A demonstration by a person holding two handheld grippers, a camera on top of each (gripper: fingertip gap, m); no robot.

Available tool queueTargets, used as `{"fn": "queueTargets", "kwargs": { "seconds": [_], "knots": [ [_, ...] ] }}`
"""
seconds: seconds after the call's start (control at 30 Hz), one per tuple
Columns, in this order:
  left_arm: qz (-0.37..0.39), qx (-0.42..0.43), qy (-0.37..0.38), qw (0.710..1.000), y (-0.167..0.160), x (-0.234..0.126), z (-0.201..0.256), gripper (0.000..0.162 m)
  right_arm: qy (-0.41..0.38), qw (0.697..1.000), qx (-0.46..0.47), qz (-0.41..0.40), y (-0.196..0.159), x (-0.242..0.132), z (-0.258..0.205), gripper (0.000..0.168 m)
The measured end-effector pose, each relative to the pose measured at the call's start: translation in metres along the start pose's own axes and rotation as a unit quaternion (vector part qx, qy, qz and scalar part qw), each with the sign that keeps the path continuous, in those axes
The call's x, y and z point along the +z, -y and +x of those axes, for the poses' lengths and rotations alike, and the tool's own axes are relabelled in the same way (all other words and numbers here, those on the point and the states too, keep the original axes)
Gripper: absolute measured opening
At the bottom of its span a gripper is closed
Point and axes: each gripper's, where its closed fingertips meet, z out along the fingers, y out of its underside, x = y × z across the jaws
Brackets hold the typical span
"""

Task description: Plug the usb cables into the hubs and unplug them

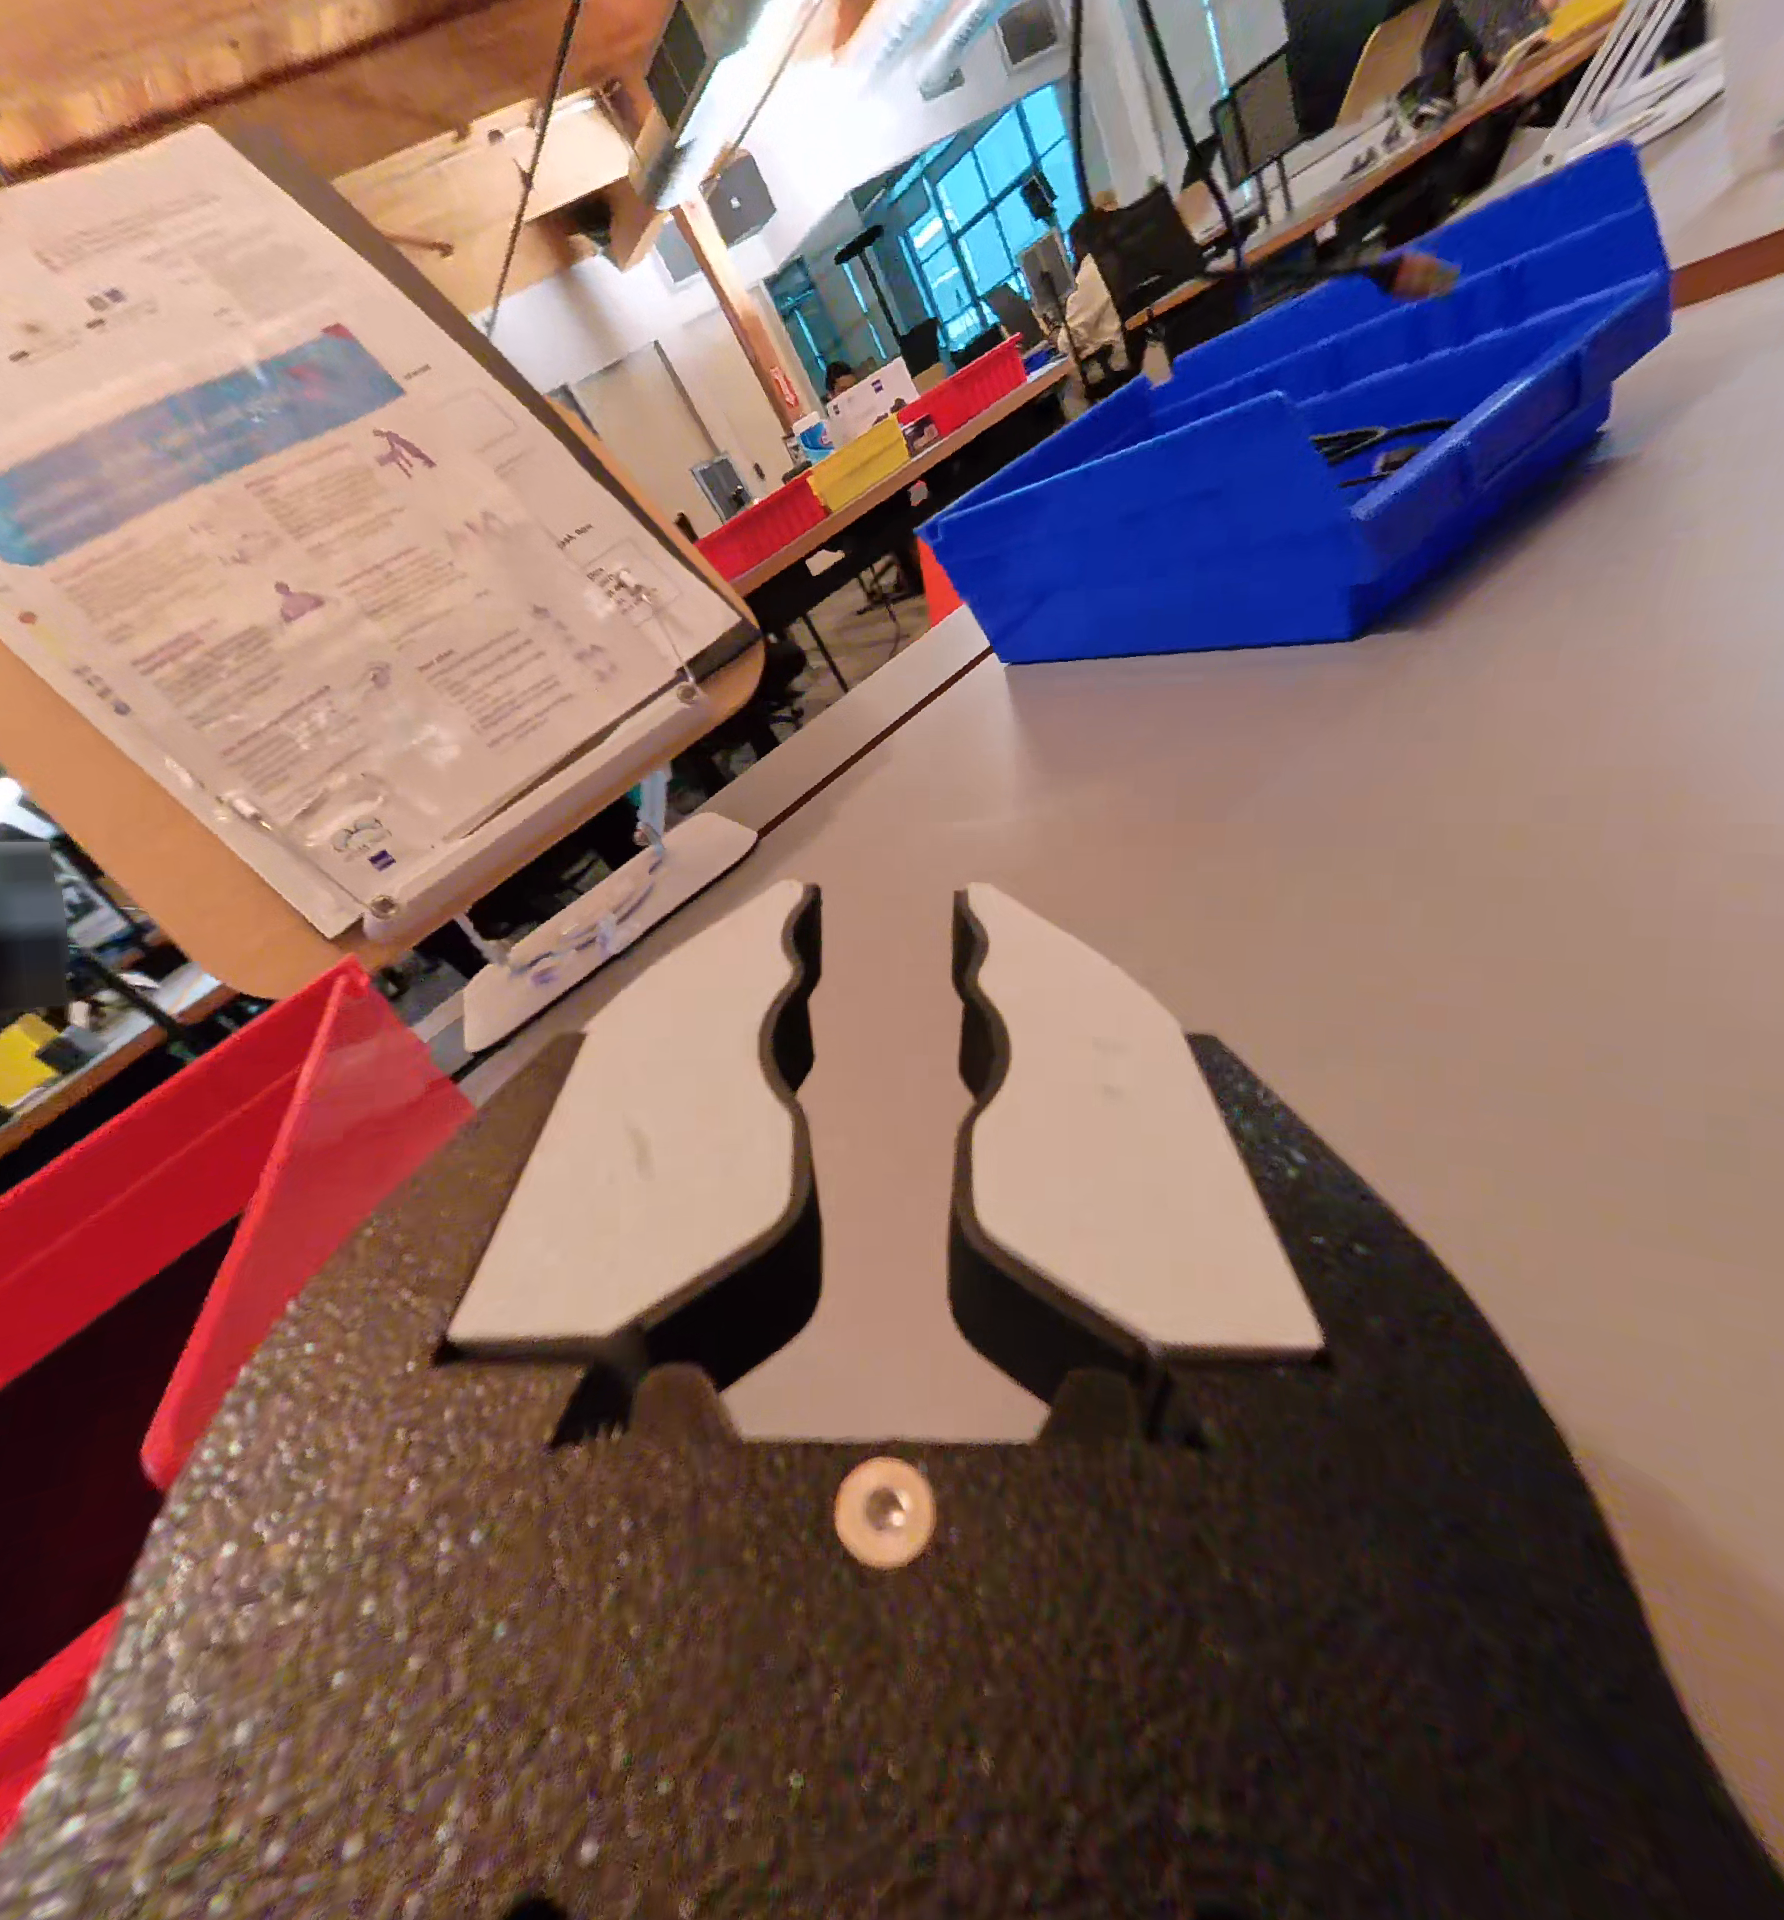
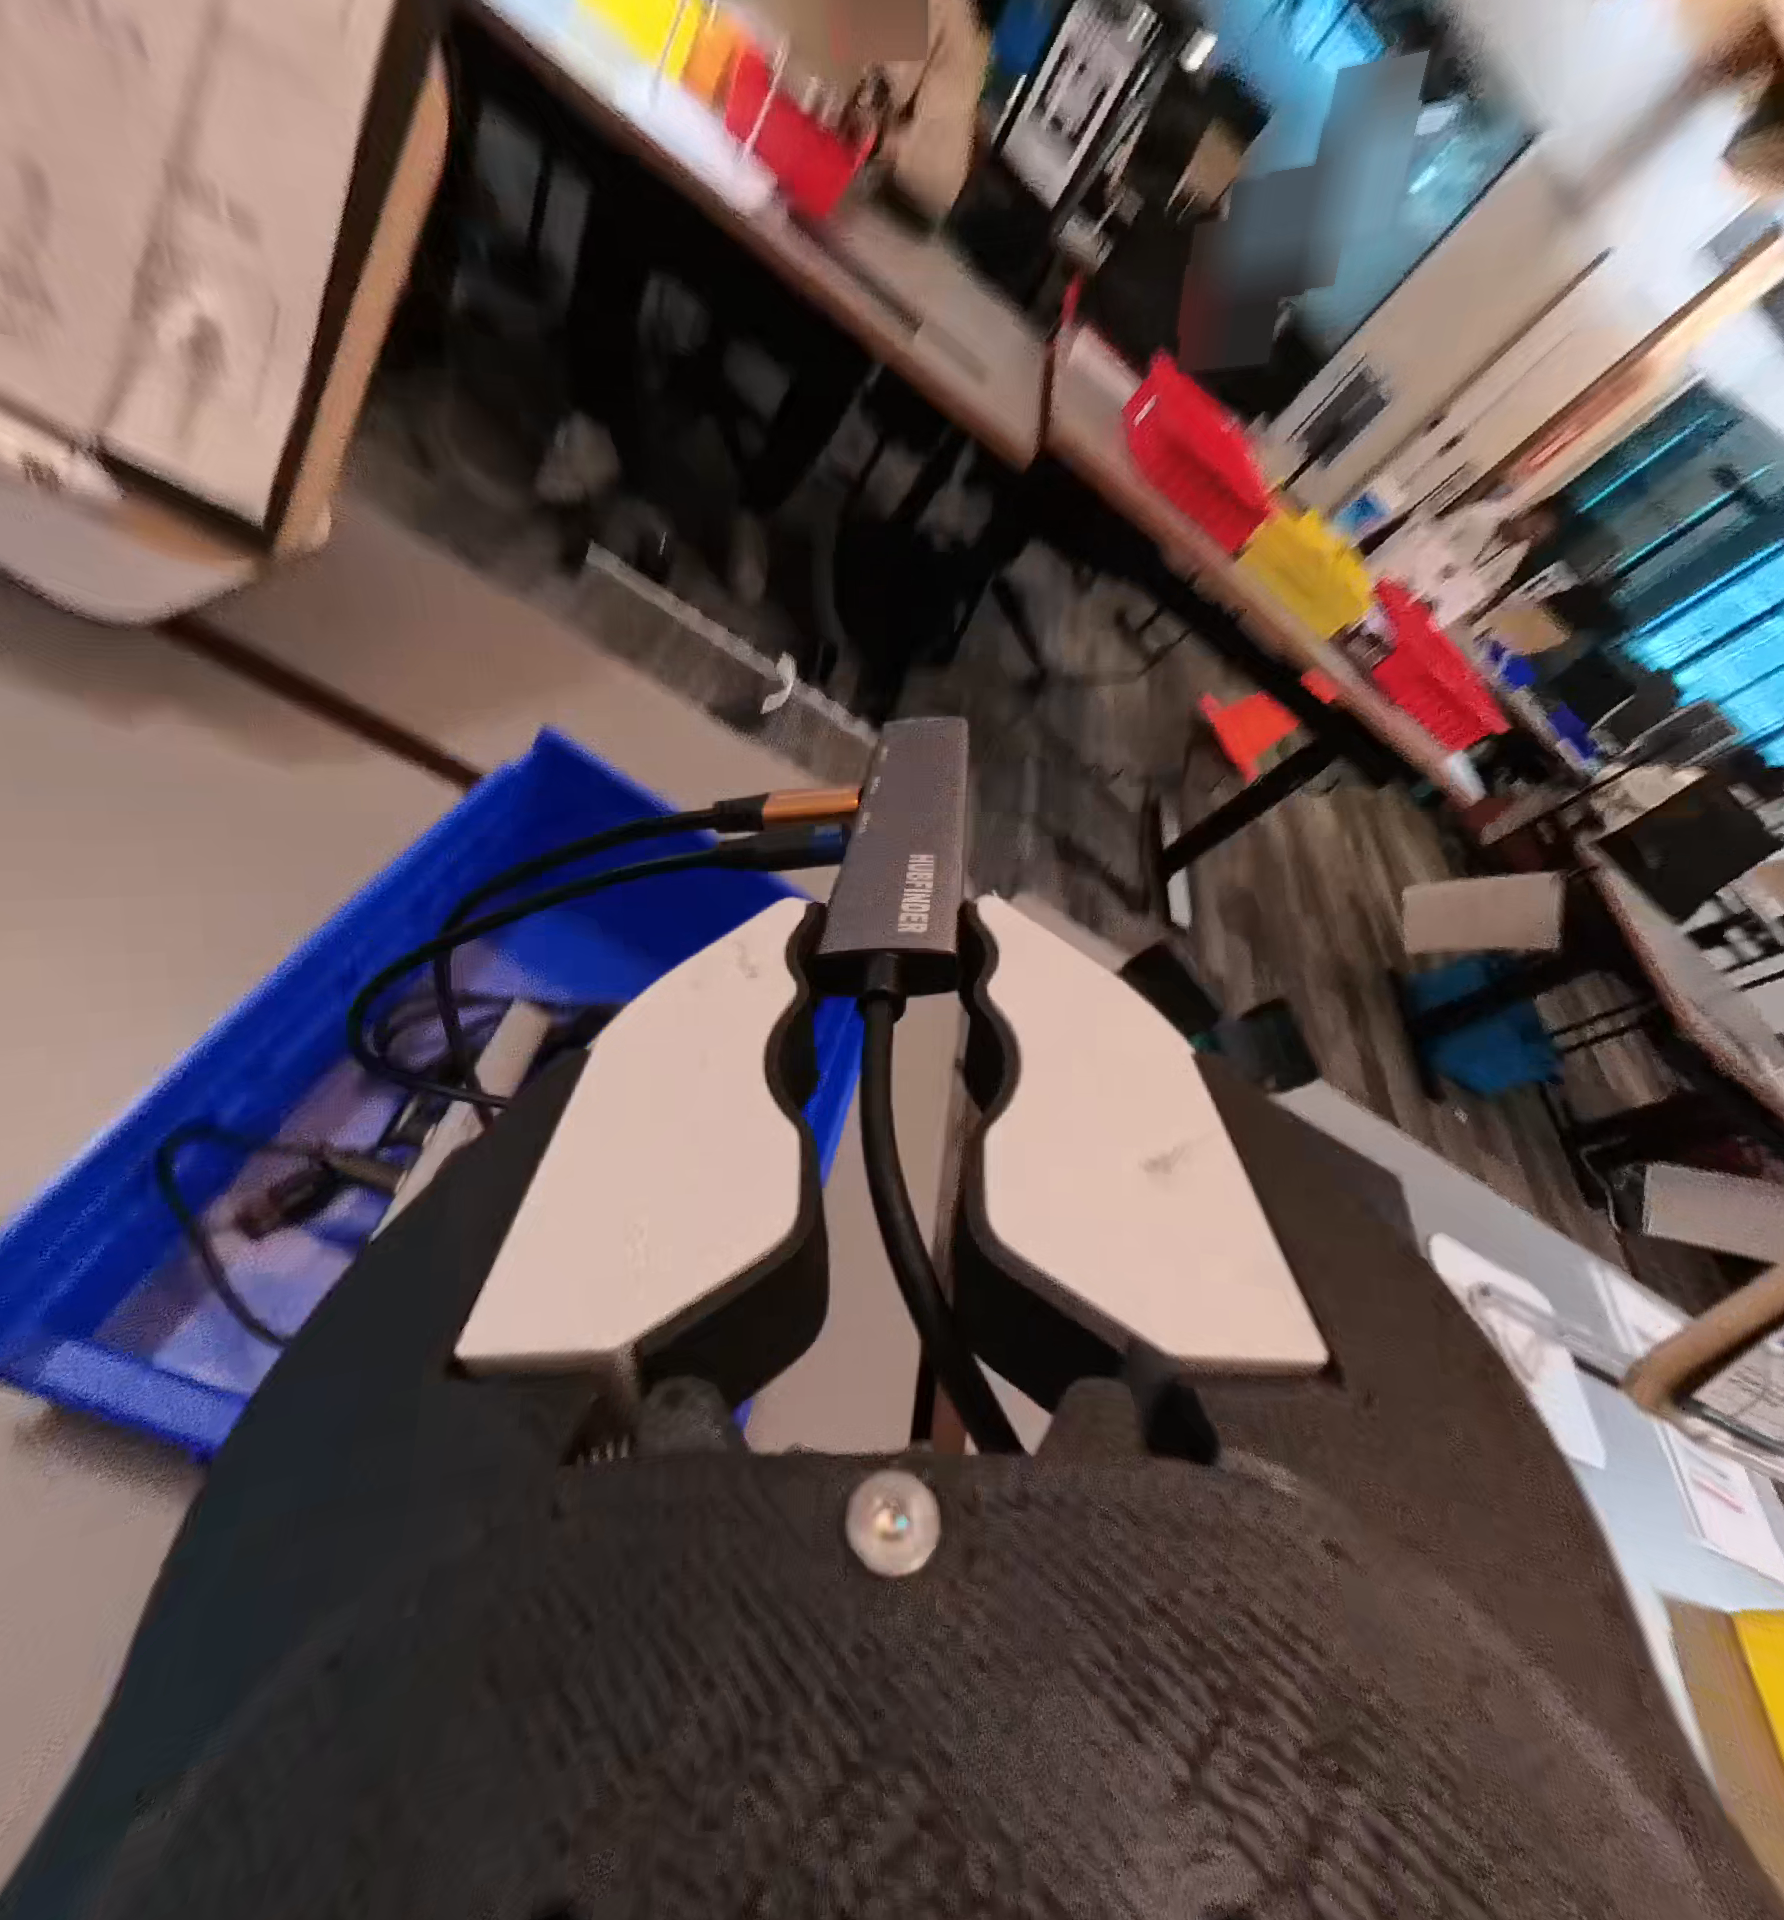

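My right gripper (image 2: 888, 920) is shut on the near end of a grey USB hub (image 2: 909, 831) and holds it in the air above the far end of a blue bin (image 2: 244, 1049). Two cables are plugged into the hub's left side, one with a copper-coloured plug (image 2: 805, 805) and one with a blue plug (image 2: 794, 850). They loop down into the bin. The hub's own black cable (image 2: 893, 1164) runs back between the fingers. My left gripper (image 1: 886, 914) is open and empty, low over the grey table (image 1: 1387, 935).
The blue bin (image 1: 1127, 561) stands at the far right in the left wrist view, with dark cables (image 1: 1376, 447) inside. A red bin (image 1: 192, 1143) is close on the left. A laminated sheet on a stand (image 1: 275, 520) rises at the table's edge. Some 45 cm of space lies between my two pairs of fingers.
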Motion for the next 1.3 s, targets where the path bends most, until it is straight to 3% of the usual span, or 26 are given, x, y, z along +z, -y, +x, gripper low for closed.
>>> {"fn": "queueTargets", "kwargs": {
  "seconds": [0.17,0.43,0.6,0.73,0.83,0.9,1.03,1.17,1.3],
  "knots": [
    [0.023,0.011,0.042,0.999,0.005,-0.006,-0.008,0.018,0.08,0.991,0.002,-0.105,-0.035,0.053,-0.054,0.024],
    [0.016,0.022,0.05,0.998,0.002,-0.006,-0.01,0.022,0.224,0.95,0.185,-0.114,-0.024,0.066,-0.097,0.025],
    [0.01,0.034,0.044,0.998,0.001,-0.004,-0.007,0.022,0.214,0.938,0.255,-0.099,-0.049,0.081,-0.095,0.025],
    [0.011,0.033,0.043,0.998,0.001,-0.004,-0.007,0.021,0.137,0.934,0.305,-0.123,-0.096,0.099,-0.08,0.025],
    [0.008,0.04,0.041,0.998,0.0,-0.003,-0.006,0.021,0.128,0.918,0.34,-0.157,-0.125,0.108,-0.086,0.04],
    [0.007,0.044,0.04,0.998,-0.001,-0.002,-0.005,0.021,0.105,0.926,0.329,-0.154,-0.131,0.108,-0.079,0.05],
    [0.003,0.05,0.038,0.998,-0.002,-0.002,-0.004,0.021,0.119,0.937,0.313,-0.096,-0.109,0.091,-0.072,0.078],
    [-0.001,0.052,0.034,0.998,-0.003,-0.001,-0.003,0.021,0.105,0.955,0.276,-0.027,-0.097,0.034,-0.077,0.08],
    [-0.048,0.042,0.017,0.998,-0.013,0.005,0.001,0.023,0.079,0.963,0.258,0.018,-0.124,-0.027,-0.118,0.077]
  ]
}}
